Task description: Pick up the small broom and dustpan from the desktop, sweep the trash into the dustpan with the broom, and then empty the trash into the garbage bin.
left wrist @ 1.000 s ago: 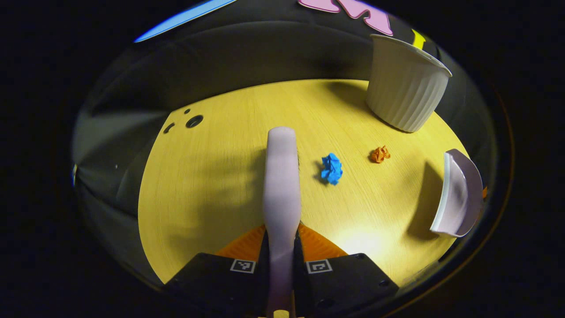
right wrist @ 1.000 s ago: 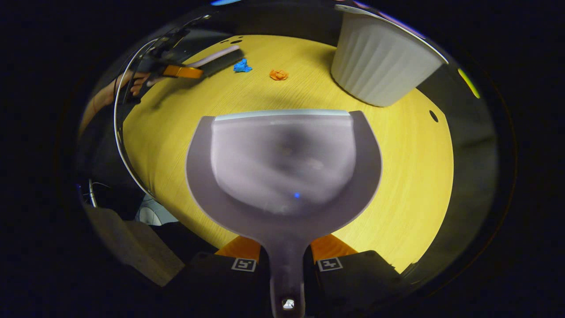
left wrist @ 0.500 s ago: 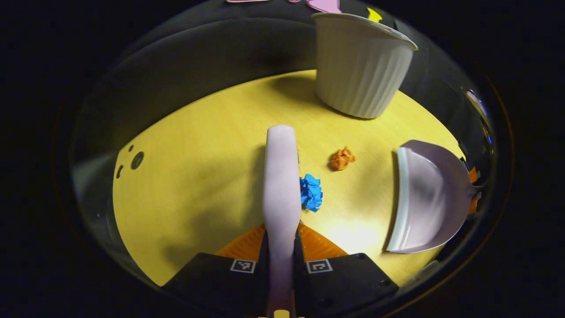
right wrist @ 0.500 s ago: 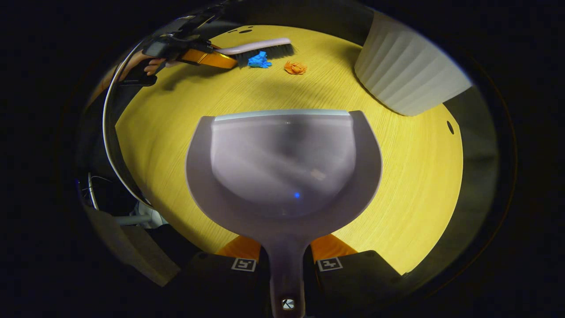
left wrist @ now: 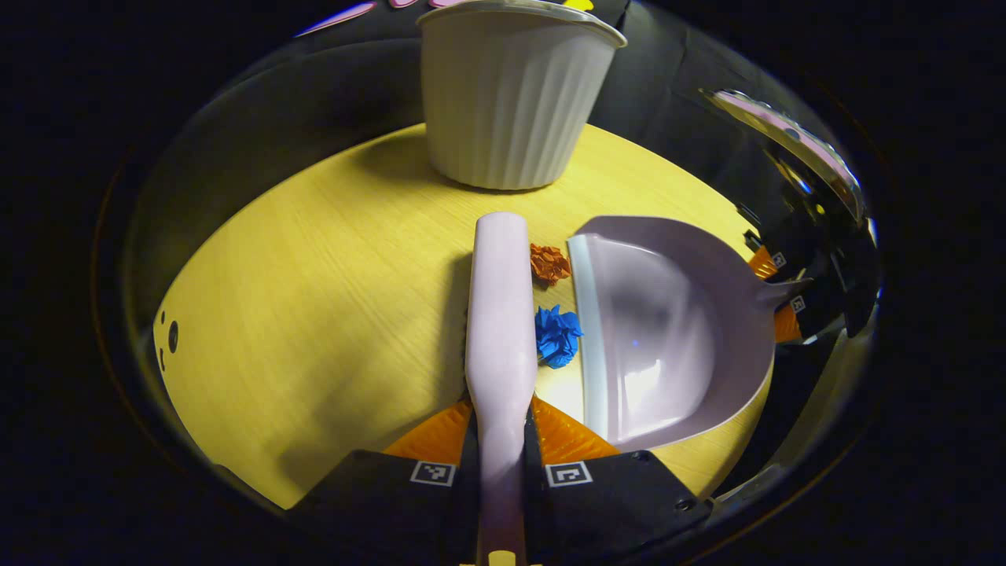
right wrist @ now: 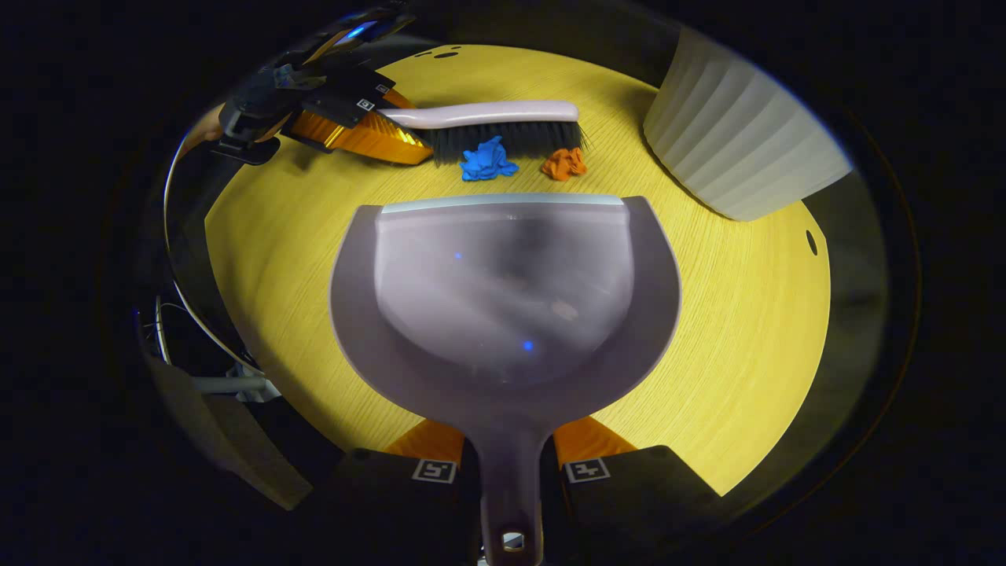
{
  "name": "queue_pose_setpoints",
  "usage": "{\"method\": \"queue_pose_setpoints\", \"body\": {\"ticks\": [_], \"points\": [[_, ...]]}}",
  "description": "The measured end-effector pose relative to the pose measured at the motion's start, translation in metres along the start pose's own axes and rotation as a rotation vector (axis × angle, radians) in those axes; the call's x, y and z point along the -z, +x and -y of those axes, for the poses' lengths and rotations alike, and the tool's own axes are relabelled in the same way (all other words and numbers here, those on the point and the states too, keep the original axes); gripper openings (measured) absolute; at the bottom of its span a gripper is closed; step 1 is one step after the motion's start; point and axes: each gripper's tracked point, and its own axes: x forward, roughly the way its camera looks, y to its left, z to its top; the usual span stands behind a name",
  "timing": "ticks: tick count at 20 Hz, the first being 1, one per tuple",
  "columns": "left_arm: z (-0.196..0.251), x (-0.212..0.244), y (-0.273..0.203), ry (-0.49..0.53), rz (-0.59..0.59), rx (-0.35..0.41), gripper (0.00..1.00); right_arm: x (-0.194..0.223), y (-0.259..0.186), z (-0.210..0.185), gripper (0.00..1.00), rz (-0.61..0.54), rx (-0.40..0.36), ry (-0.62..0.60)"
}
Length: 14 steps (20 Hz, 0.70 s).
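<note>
Left gripper (left wrist: 500, 428) is clamped on the broom (left wrist: 498, 314); right gripper (right wrist: 511, 456) is clamped on the dustpan (right wrist: 503, 299). Blue paper (right wrist: 486, 160) and orange paper (right wrist: 564, 163) lie between bristles and dustpan lip, near the bin (left wrist: 511, 102).

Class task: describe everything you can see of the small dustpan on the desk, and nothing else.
The pale lilac plastic dustpan has a rounded scoop with raised side walls, a straight lighter front lip and a short handle with a hole at its end. The right claw is shut on that handle. The scoop looks empty. Its lip faces the crumpled blue paper scrap and crumpled orange paper scrap, close to them on the yellow wooden desktop.
</note>
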Motion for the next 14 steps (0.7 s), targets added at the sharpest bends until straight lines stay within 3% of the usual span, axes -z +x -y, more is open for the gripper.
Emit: {"method": "queue_pose_setpoints", "body": {"ticks": [3, 8, 11, 14], "points": [[0.021, 0.002, 0.000, 0.019, -0.004, 0.048, 0.28, 0.000, 0.003, 0.000, 0.35, 0.016, -0.009, 0.005], [0.047, -0.010, -0.014, -0.039, 0.018, 0.098, 0.27, 0.000, 0.010, -0.002, 0.35, 0.071, 0.000, 0.027], [0.063, -0.012, -0.032, -0.117, 0.070, 0.099, 0.30, -0.002, 0.006, -0.009, 0.35, 0.129, -0.007, 0.057], [0.063, -0.015, -0.060, -0.181, 0.150, 0.039, 0.27, 0.000, -0.005, -0.010, 0.35, 0.158, -0.011, 0.111]]}}
